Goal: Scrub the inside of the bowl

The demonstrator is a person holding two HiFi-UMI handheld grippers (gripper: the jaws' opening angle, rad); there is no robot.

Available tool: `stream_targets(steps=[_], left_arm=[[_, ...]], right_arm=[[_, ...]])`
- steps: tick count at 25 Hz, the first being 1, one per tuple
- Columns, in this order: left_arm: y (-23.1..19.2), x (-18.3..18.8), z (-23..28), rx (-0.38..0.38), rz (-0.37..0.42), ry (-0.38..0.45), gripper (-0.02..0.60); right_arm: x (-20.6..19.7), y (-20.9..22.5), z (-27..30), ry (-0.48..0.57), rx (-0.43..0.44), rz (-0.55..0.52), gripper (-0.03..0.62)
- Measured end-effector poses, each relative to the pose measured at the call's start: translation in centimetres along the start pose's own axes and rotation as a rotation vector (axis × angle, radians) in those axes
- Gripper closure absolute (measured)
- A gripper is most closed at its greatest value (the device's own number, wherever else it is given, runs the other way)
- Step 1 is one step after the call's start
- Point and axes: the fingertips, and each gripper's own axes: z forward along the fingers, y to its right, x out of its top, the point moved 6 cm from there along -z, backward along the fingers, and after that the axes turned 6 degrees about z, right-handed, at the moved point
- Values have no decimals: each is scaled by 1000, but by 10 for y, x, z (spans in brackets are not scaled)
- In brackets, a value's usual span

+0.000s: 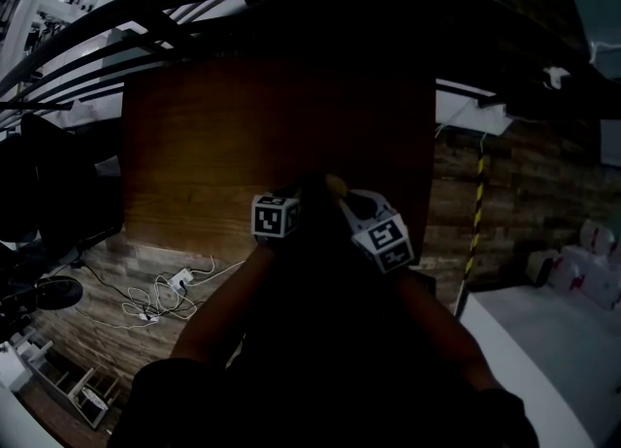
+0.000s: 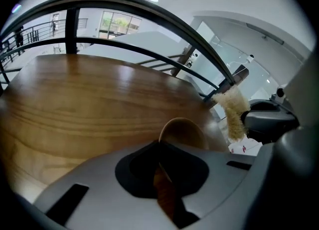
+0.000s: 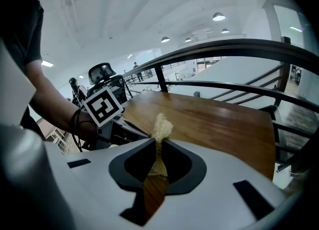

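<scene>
A black curved railing (image 2: 149, 12) runs past the far edge of a brown wooden table (image 1: 243, 136). White cables (image 1: 160, 301) lie tangled on the floor off its near left corner. A yellow-and-black striped post (image 1: 476, 206) stands beyond its right edge.

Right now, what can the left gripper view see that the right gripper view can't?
Only the left gripper view shows the wooden bowl, its rim pinched in the left gripper. Only the right gripper view shows the person's arm and the marker cube on the left gripper. Both show the wooden table and the pale scrubber, which the right gripper holds.
</scene>
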Motion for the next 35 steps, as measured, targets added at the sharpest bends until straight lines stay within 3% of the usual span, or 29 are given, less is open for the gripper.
stream_targets(steps=[4,9,15,18,22,25,28,32,35], left_arm=[[15,12,-33,30,30,41,574],[36,35,-86,49,148,157,574],[30,33,-160,33,156,295,575],[22,22,-193,58,204,344,575],[5,-1,-226,72,185,379,575],[-4,-13,-245,81,170,397,575],[-5,-20,-258,87,180,404,577],[-7,-33,-273,79,180,411,577],[-9,-40,-280,44,167,430,575]], right_arm=[[-2,-20,4,-78,-36,-65,548],[29,-50,23,-104,-130,-214,549],[57,-132,24,-80,9,-392,549],[58,-169,23,-94,87,-409,551],[57,-206,12,-194,124,-411,553],[63,-223,2,-218,75,-445,554],[73,-231,-7,-218,-47,-511,554],[85,-244,-19,-160,-192,-559,554],[90,-259,-16,-122,-254,-634,554]])
